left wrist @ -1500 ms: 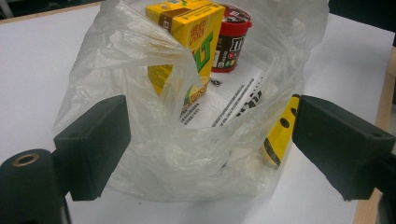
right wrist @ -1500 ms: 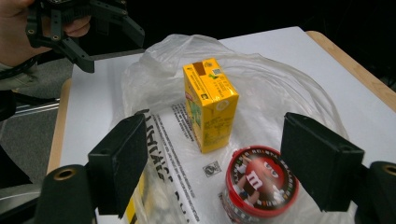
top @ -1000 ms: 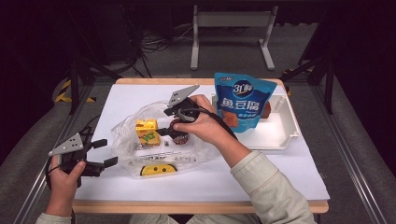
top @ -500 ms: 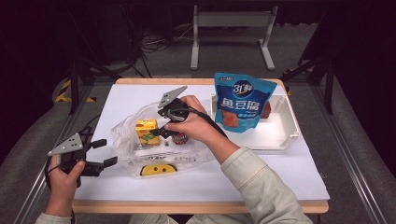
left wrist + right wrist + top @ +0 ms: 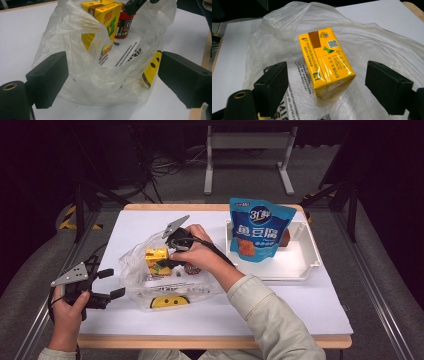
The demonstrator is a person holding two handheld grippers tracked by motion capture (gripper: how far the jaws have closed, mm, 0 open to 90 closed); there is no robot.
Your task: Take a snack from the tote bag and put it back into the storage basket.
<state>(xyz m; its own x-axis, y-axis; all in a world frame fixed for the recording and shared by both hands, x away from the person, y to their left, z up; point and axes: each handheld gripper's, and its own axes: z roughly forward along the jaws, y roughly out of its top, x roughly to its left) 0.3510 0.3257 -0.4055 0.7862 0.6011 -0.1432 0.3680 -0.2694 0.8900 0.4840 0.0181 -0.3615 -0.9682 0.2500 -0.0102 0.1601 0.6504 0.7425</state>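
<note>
High view: a clear plastic bag (image 5: 165, 277) is seen lying on the white tabletop (image 5: 280, 305), mouth toward the person's left; a yellow drink carton (image 5: 156, 258) stands upright inside it, with a small dark red tub (image 5: 192, 269) just beside it and a yellow smiley print (image 5: 170, 302) at the bag's near edge; the right claw (image 5: 167, 265) is held over the bag at the carton, presumably so that the carton can be seized or steadied; the left claw (image 5: 114, 283) is kept just off the bag's left end, apart from the film, probably ready to catch the rim; a blue snack pouch (image 5: 259, 234) is propped upright in a white tray (image 5: 300, 270) well to the right, judged to be waiting its turn.

Left gripper view: the left claw (image 5: 112, 75) is spread wide, the bag (image 5: 82, 75) lying between and beyond its jaws, nothing pinched; the carton (image 5: 105, 17) and the tub (image 5: 125, 25) are seen through the film, a jaw of the other claw reaching in from above the tub.

Right gripper view: the right claw (image 5: 328, 86) is spread, one jaw either side of the carton (image 5: 325, 67), neither jaw touching it; the carton is thus bracketed for a grip across its narrow faces; it rests on the printed film of the bag (image 5: 374, 47).
</note>
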